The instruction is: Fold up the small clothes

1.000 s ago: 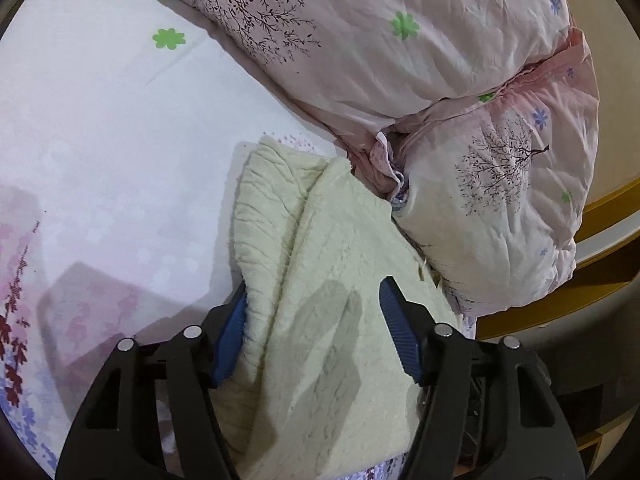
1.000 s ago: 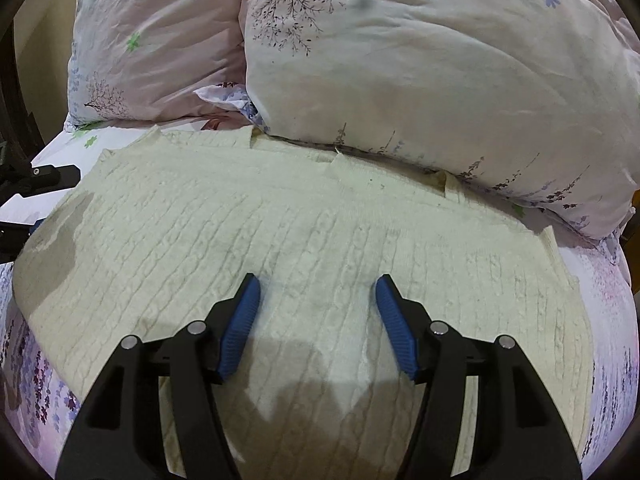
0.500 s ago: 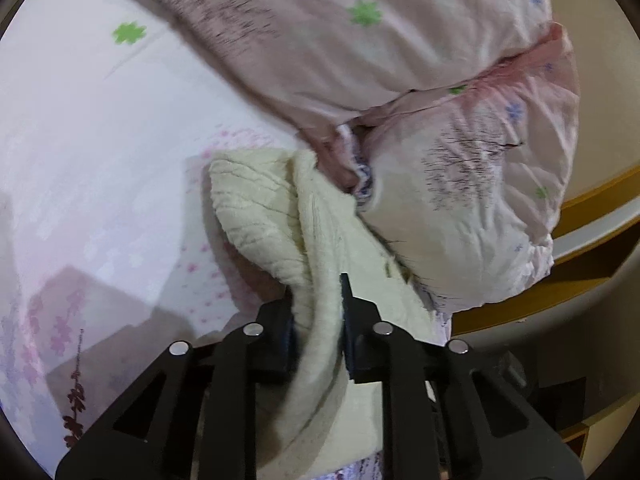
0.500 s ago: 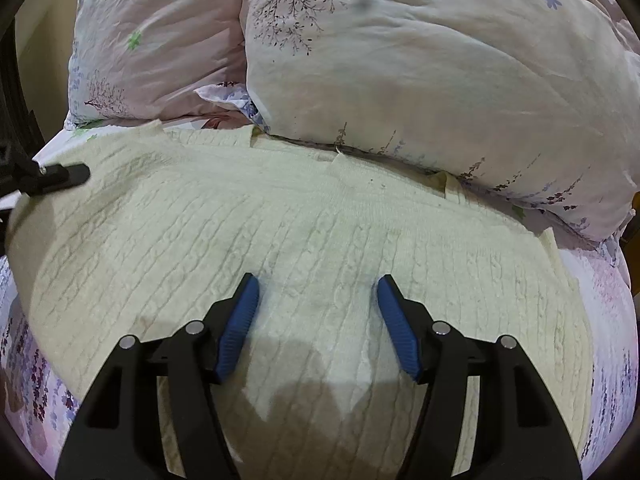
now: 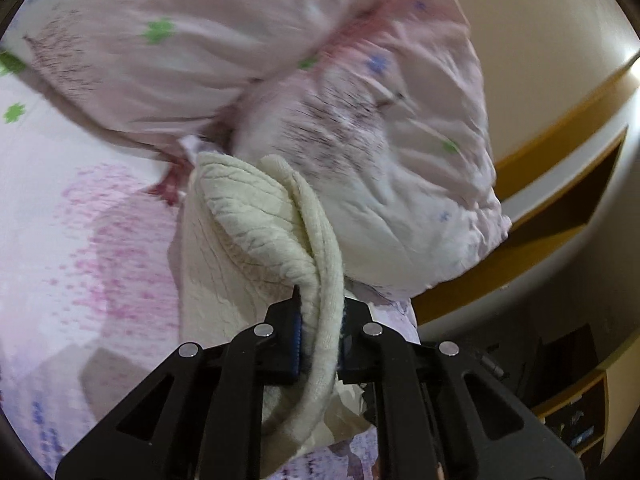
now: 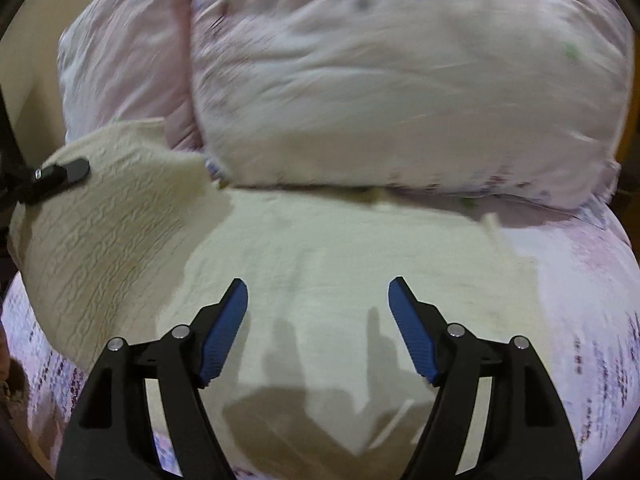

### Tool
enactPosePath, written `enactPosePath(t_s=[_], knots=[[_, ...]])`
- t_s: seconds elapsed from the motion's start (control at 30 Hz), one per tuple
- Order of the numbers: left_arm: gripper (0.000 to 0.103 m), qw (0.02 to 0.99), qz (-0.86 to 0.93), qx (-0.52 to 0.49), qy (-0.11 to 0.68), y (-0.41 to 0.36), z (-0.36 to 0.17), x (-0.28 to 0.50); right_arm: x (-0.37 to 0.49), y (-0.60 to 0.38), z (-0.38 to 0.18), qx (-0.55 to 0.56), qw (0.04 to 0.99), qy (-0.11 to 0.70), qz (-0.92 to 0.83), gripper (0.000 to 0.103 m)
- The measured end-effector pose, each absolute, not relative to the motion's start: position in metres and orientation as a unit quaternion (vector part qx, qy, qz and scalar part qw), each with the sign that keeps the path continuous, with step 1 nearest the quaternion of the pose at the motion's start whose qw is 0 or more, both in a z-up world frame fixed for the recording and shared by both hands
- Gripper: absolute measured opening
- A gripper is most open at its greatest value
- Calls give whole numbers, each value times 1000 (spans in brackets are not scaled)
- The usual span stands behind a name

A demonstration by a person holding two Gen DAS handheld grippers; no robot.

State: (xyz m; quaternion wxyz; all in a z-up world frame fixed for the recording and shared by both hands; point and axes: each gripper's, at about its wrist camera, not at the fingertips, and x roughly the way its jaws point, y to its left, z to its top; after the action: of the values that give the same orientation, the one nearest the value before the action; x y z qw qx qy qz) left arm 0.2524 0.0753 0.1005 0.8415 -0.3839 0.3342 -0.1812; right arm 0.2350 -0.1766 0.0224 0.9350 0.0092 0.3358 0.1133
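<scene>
1. left gripper (image 5: 320, 332) jaws closing, pinching a bunched edge of the cream cable-knit sweater (image 5: 256, 216), lifted off the pink floral bedsheet (image 5: 80, 208).
2. right gripper (image 6: 318, 328) jaws opening, spread above the sweater's flat middle, nothing between them.
3. beyond, against the sweater's far edge, two crumpled pink floral pillows (image 6: 400, 92).

Dim warm indoor light, heavy motion blur, fisheye-bent edges, soft shadows.
</scene>
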Motion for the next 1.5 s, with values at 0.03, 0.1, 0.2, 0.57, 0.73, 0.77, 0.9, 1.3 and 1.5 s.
enactPosePath(t_s=[0.03,0.1,0.2,0.57,0.73,0.77,0.9,1.3,1.5], knots=[[11,843,-185,-380,333,68,103,253,232,-189,25,20,936,334,108,73],[11,845,-199,-368,332,46,109,256,229,-210,28,33,938,332,99,73],[11,846,-220,-353,334,15,115,260,222,-240,29,50,940,328,78,74],[10,846,-242,-281,382,-106,93,290,206,-338,11,128,933,336,19,74],[10,837,-242,-233,432,-165,63,308,203,-363,0,156,925,348,3,74],[10,835,-244,-225,439,-172,58,308,202,-367,-1,160,923,349,2,74],[28,829,-279,-189,447,-194,54,303,199,-382,-1,190,918,348,4,74],[81,906,-196,-127,351,-104,96,252,212,-375,13,293,874,359,144,74],[81,906,-103,-108,395,-64,70,257,248,-342,16,276,869,382,149,69]])
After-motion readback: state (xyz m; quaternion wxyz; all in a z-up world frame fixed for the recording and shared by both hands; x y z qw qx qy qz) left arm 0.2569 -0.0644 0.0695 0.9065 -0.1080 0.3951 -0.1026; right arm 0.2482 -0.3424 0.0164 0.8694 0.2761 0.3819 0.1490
